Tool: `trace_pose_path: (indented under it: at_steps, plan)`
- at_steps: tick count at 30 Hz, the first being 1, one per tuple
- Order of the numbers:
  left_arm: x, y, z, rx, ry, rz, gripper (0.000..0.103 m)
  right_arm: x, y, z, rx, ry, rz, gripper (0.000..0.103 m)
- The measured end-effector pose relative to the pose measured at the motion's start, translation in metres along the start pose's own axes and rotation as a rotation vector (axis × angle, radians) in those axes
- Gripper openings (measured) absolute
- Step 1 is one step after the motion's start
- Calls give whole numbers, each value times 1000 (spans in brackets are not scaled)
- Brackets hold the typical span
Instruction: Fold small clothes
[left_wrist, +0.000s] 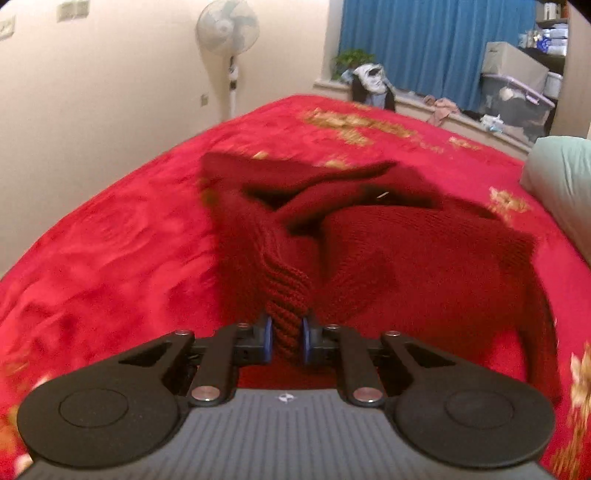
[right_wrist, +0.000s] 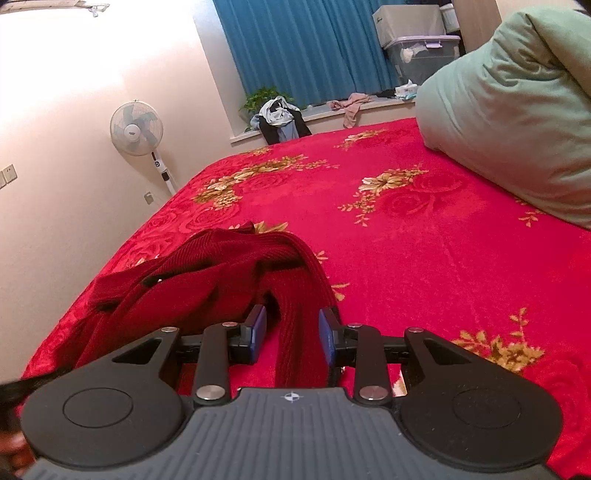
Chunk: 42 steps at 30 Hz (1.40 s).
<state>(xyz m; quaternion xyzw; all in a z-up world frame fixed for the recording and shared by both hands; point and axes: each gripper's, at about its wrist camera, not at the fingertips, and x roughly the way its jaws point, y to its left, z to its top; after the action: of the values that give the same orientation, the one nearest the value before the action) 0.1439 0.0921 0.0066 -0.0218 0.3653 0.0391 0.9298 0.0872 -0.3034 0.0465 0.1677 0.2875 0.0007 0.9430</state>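
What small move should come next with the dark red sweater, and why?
Probably lift both corners together. The left gripper pinches the ribbed hem of the sweater, the right gripper has a band of it between its fingers, and the sweater lies bunched on the red bedspread.

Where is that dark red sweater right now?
The sweater lies bunched on the red bedspread, near the bed's front edge. The left gripper pinches one ribbed edge, and another sits between the right gripper's fingers.

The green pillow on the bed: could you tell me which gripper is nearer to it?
Right. The green pillow looms large just ahead and right of the right gripper; from the left gripper it shows only at the far right edge.
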Motion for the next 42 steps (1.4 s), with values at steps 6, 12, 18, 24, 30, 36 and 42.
trace_pose_path:
  at_steps: [6,12,18,24,30,36,42]
  plan:
    - [5,79,13,-48,149,-103,22,1,10,-11,-33,9,4,33]
    - [20,109,13,-174,108,-89,52,14,20,-26,-38,34,44,35]
    - [36,90,20,-215,157,-103,77,36,33,-52,-55,98,103,46]
    - [69,102,5,-290,332,6,77,76,43,-59,-13,140,177,63]
    - [76,108,-9,-292,382,-23,77,141,59,-66,64,229,182,64]
    - [76,100,-9,-259,369,-62,74,178,97,-69,-45,239,130,65]
    - [72,92,-6,-200,339,-118,12,184,121,-69,-204,208,113,18]
